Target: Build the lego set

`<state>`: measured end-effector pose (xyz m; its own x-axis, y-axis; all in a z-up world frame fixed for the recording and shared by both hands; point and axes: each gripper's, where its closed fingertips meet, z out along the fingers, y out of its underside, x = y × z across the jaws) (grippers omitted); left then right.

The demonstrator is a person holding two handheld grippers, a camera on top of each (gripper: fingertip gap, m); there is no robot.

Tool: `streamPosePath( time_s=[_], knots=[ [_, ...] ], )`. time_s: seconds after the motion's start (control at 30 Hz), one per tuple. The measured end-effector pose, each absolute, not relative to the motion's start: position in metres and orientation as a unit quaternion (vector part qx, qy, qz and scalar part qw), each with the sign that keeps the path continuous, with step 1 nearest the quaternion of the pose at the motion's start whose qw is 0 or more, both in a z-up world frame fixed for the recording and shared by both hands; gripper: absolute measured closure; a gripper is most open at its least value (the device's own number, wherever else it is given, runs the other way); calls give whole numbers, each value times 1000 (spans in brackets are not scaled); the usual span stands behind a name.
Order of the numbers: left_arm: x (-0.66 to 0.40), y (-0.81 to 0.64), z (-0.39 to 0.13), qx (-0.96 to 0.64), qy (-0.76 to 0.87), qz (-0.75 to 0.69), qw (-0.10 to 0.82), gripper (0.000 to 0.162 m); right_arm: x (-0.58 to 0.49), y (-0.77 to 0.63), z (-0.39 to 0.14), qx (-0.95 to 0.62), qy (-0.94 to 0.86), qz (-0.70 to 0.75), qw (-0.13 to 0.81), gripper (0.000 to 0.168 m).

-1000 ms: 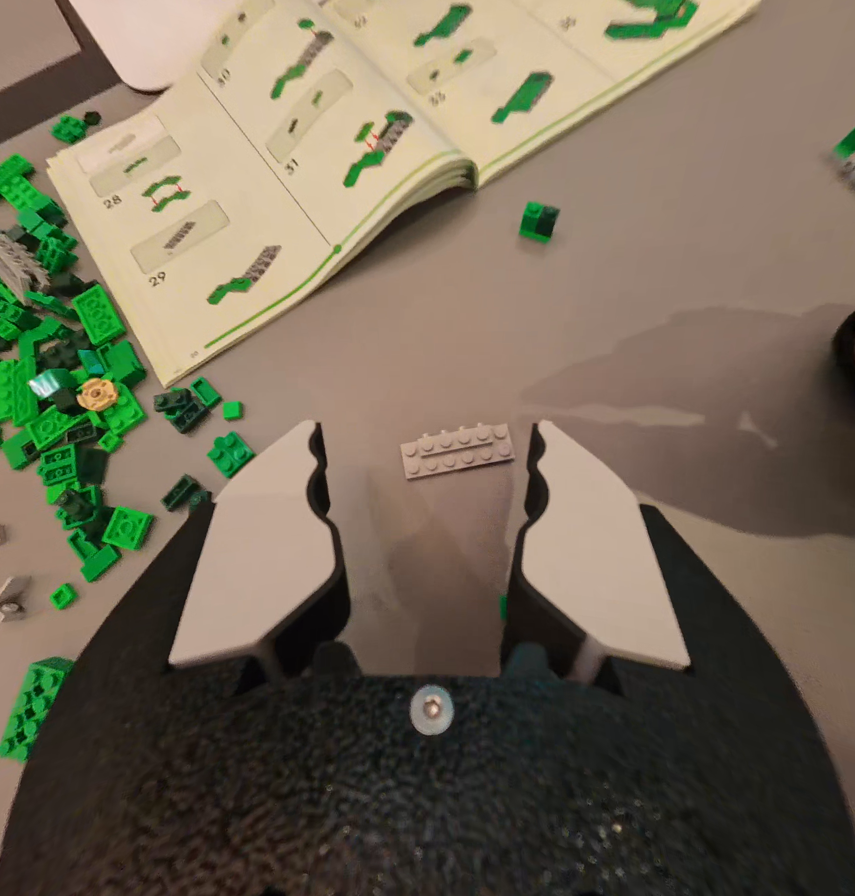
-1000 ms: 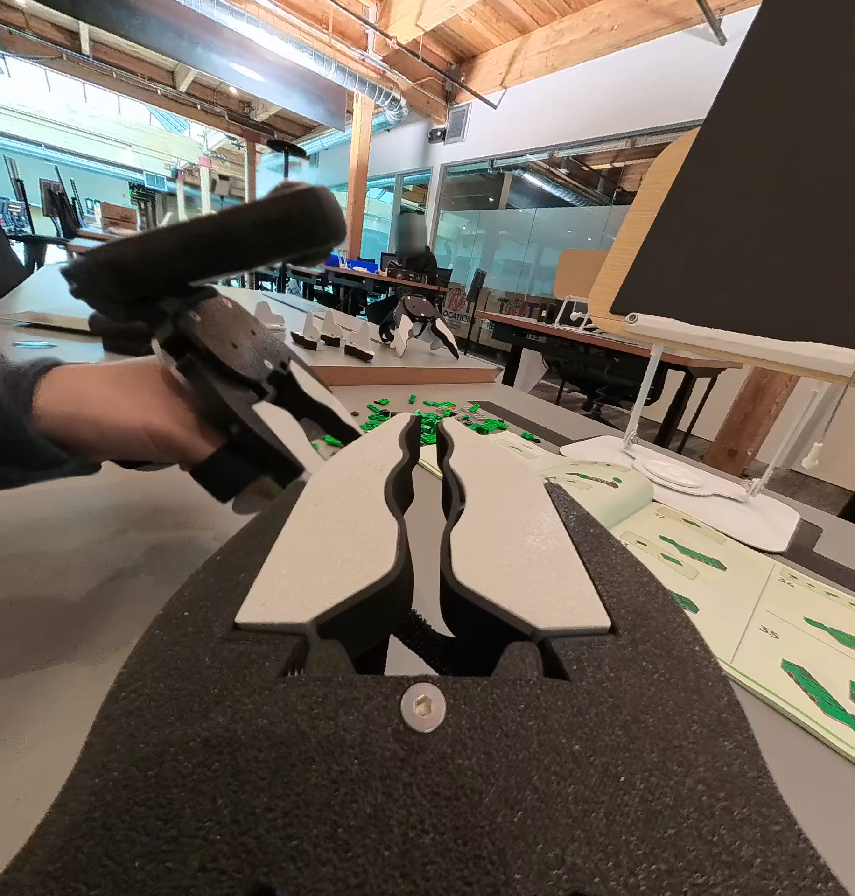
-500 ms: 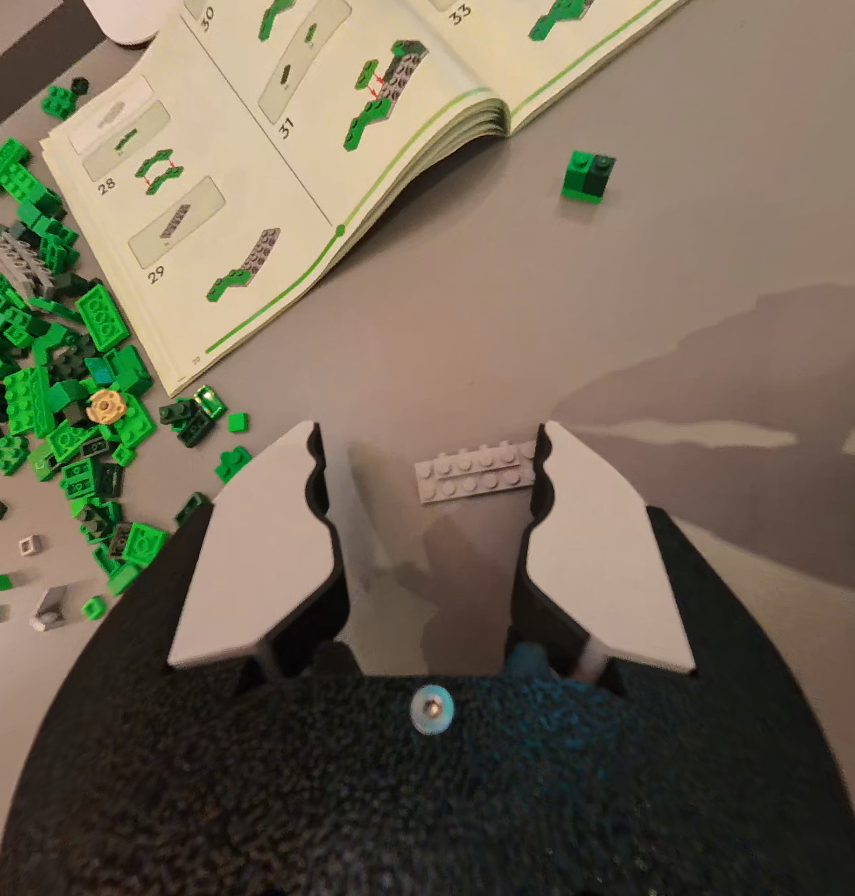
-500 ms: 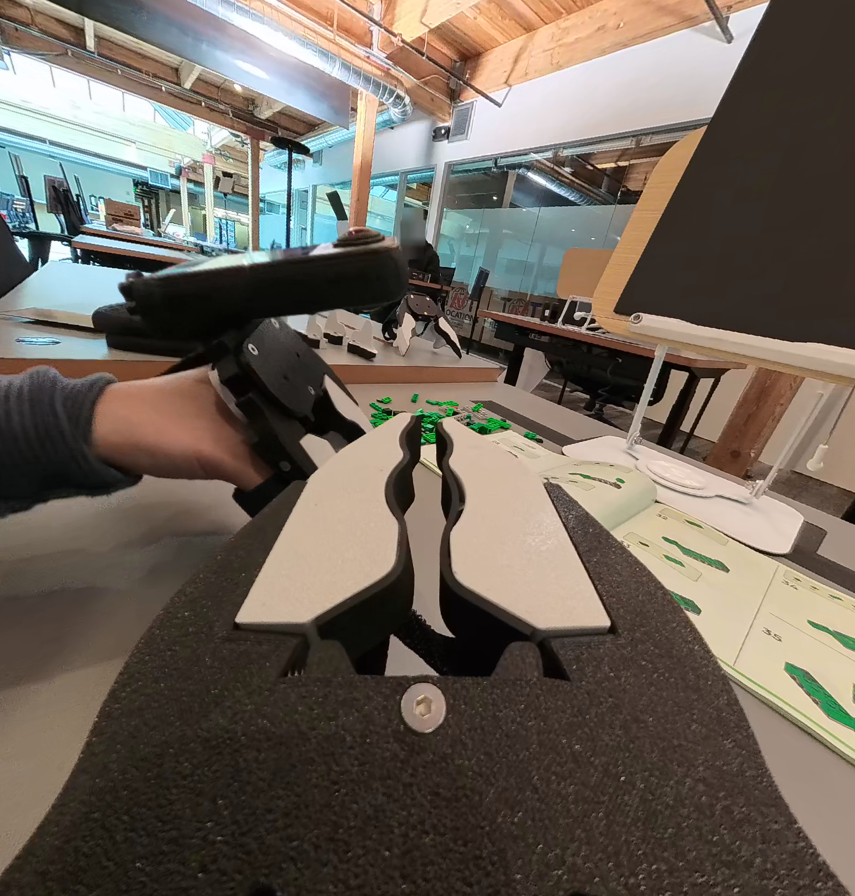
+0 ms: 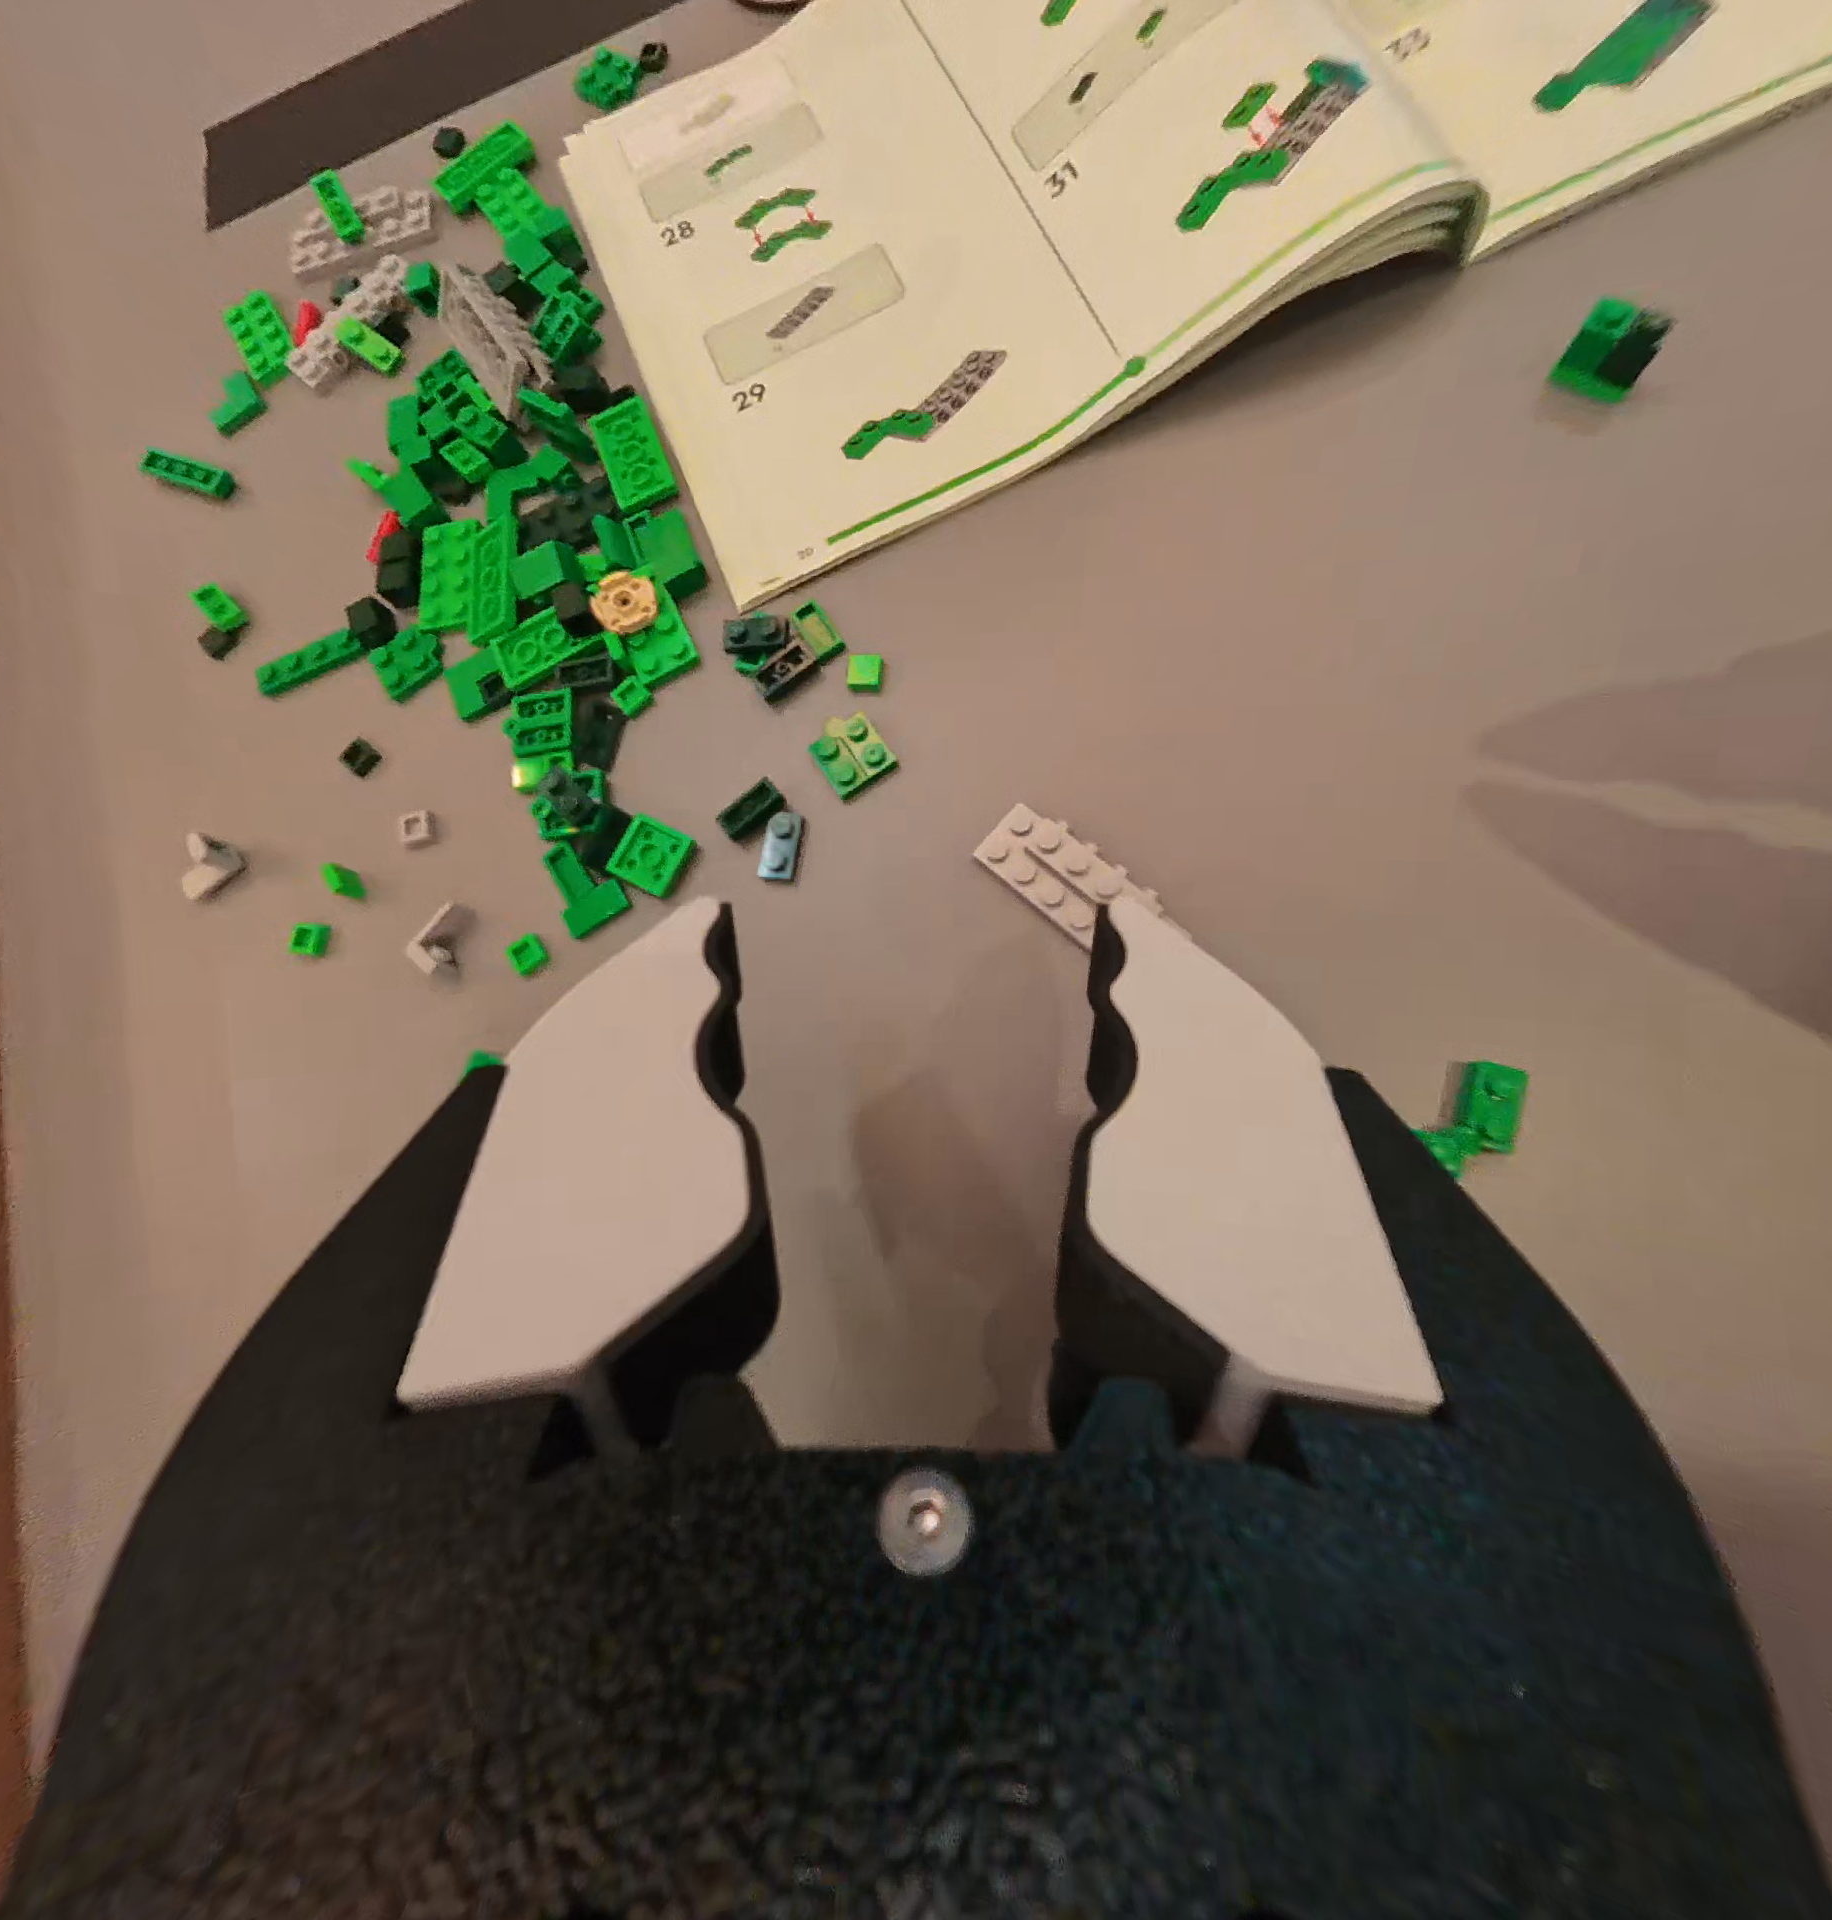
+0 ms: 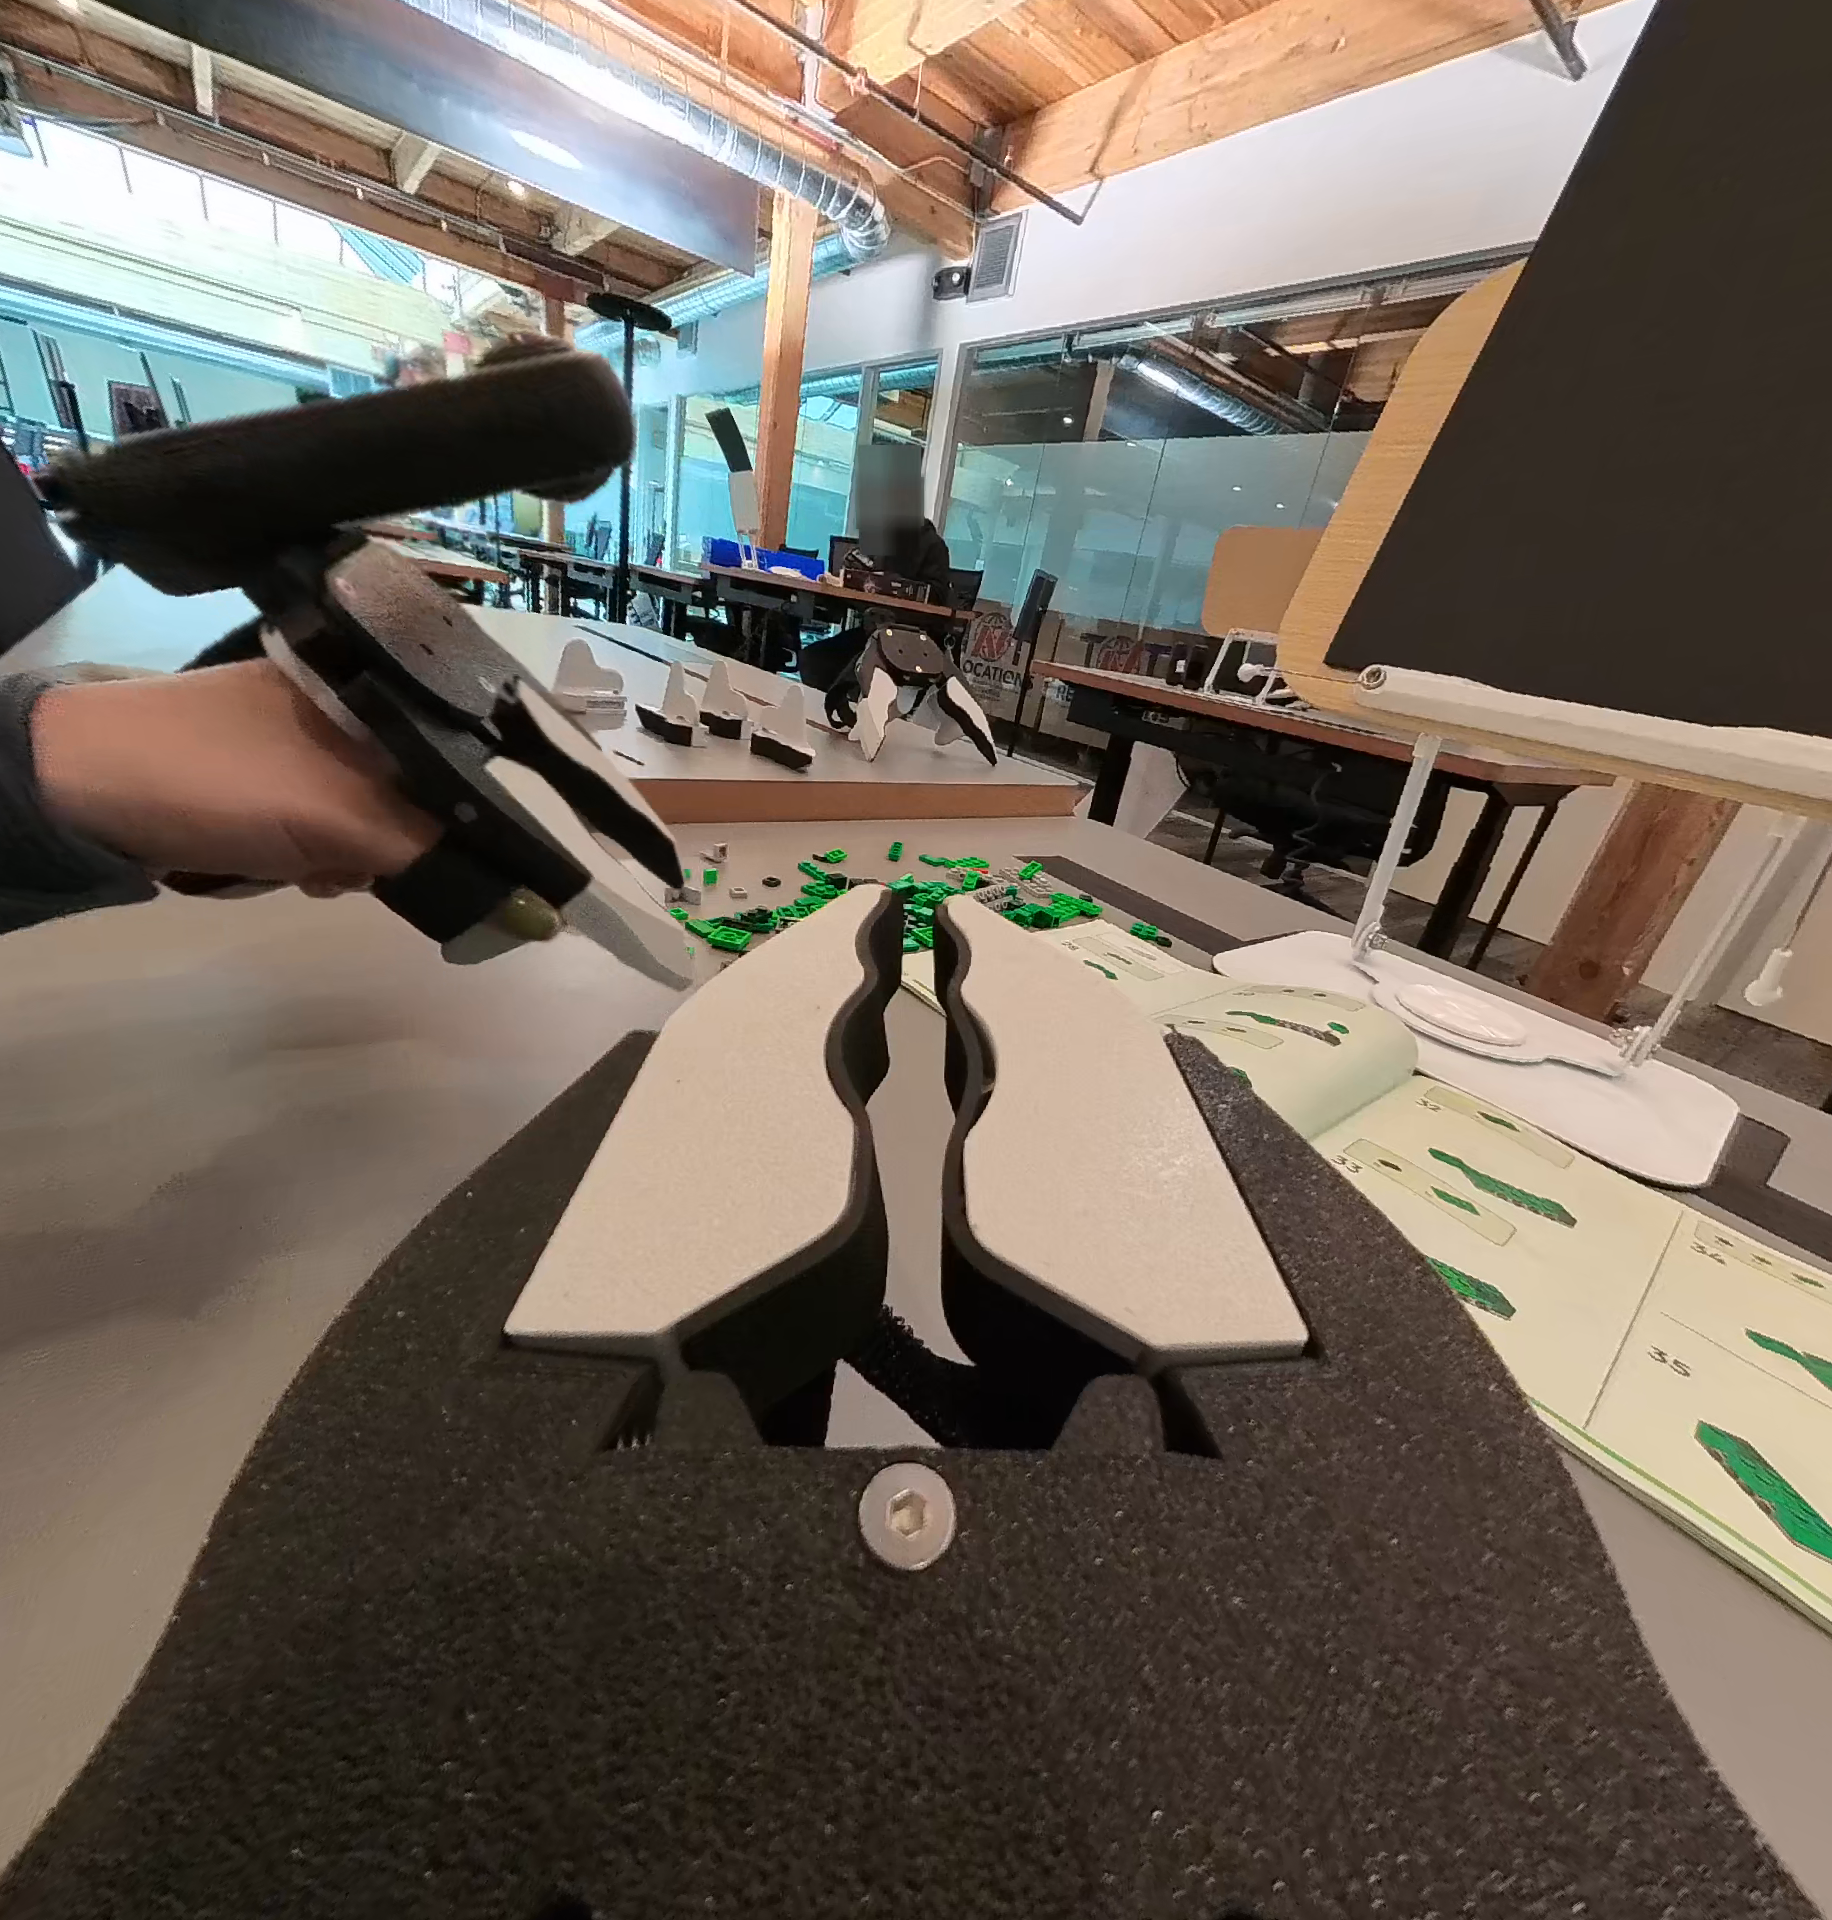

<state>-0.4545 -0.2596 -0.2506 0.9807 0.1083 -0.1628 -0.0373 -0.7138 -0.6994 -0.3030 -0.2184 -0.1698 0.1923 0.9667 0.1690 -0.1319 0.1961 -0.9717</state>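
Observation:
My left gripper [image 5: 912, 920] is open and empty, low over the grey table. A light grey studded plate [image 5: 1057, 871] lies flat just ahead, with one end hidden behind my right fingertip [image 5: 1125, 935]. A pile of green, dark green and grey bricks [image 5: 507, 582] lies ahead to the left. My right gripper [image 6: 914, 906] is shut to a thin slit with nothing seen in it, held level above the table. The left gripper [image 6: 683, 925] also shows in the right wrist view, in a person's hand [image 6: 216, 779], pointing down towards the pile [image 6: 839, 904].
An open instruction booklet [image 5: 995, 260] lies beyond the pile and also shows in the right wrist view [image 6: 1514, 1195]. A small green brick [image 5: 1608, 353] sits alone at the right. A green piece [image 5: 1478, 1117] lies beside my right finger. A white lamp base [image 6: 1514, 1049] stands behind the booklet. The green piece [image 5: 1478, 1117] is about 8 cm from my left fingertips and 12 cm from my right.
My left gripper has swung left towards the brick pile, still open. The grey plate has gone from between the fingers to the right fingertip. The right gripper has stayed still.

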Motion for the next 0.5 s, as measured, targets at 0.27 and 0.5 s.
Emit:
streamPosePath(
  time_s=[0.27, 0.5],
  knots=[
    [-433, -249, -265, -910, -21, 88, 404, 91, -303, -219, -170, -454, -461, 441, 622, 164],
    [-420, -255, -274, -934, -8, 35, 355, 105, -304, -220, -170, -454, -461, 442, 621, 164]
  ],
)
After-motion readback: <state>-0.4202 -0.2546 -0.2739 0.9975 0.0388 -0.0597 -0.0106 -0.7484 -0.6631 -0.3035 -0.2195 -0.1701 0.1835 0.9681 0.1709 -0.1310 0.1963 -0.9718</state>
